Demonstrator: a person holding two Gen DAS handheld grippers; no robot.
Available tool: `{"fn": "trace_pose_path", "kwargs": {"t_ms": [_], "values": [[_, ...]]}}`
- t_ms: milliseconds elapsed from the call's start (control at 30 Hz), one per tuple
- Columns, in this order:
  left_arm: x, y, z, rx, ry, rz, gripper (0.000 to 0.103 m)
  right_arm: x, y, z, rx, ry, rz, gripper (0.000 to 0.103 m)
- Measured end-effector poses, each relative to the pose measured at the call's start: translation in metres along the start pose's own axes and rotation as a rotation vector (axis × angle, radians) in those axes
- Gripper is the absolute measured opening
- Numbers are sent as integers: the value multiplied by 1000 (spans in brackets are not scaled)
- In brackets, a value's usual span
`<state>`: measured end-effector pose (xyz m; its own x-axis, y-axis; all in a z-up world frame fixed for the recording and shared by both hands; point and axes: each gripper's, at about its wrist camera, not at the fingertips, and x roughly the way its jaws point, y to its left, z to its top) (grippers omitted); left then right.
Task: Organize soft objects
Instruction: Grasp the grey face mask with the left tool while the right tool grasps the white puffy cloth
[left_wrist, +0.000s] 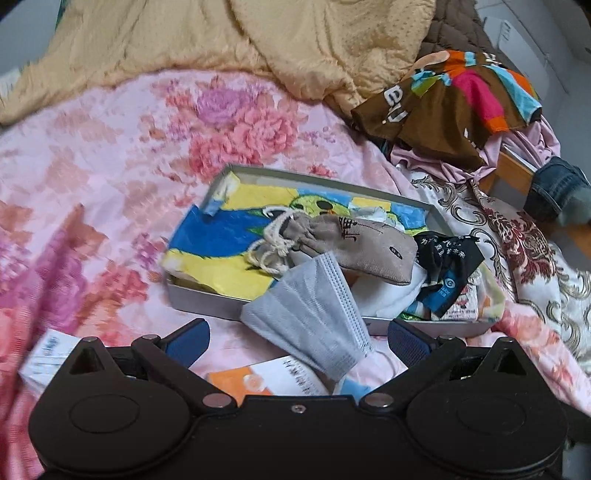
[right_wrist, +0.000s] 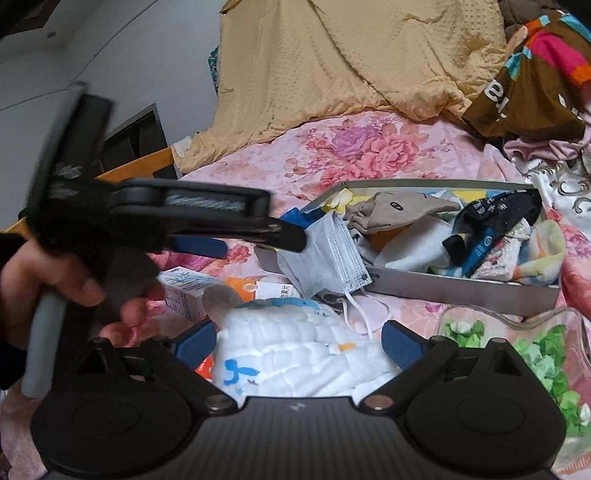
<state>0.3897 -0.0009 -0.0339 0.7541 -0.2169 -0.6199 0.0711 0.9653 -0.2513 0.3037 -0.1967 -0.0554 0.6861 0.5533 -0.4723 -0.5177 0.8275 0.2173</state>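
Note:
A grey metal box (left_wrist: 207, 299) lies on the floral bed sheet and holds a beige drawstring pouch (left_wrist: 365, 245), a black cloth (left_wrist: 447, 266) and other soft items. A grey face mask (left_wrist: 314, 317) hangs over the box's near rim. My left gripper (left_wrist: 295, 338) is open just in front of the mask, with nothing between its pads. In the right wrist view the box (right_wrist: 461, 291), the mask (right_wrist: 325, 258) and the left gripper (right_wrist: 280, 236) show. My right gripper (right_wrist: 299, 341) is open around a white quilted cloth (right_wrist: 295, 354) without clamping it.
A tan blanket (left_wrist: 221, 40) and a brown multicoloured garment (left_wrist: 454, 99) lie at the back of the bed. Small cartons (right_wrist: 188, 291) and an orange-white packet (left_wrist: 266, 380) lie near the box. A clear bag of green pieces (right_wrist: 546, 354) sits at the right.

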Motion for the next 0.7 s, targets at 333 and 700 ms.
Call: {"fn": "trace_pose_path", "kwargs": {"t_ms": [333, 700], "values": [[46, 7, 11, -149, 138, -37, 99, 8, 1, 2, -26, -18, 21, 93], [55, 14, 4, -202, 138, -29, 62, 9, 8, -3, -65, -15, 39, 85]]}}
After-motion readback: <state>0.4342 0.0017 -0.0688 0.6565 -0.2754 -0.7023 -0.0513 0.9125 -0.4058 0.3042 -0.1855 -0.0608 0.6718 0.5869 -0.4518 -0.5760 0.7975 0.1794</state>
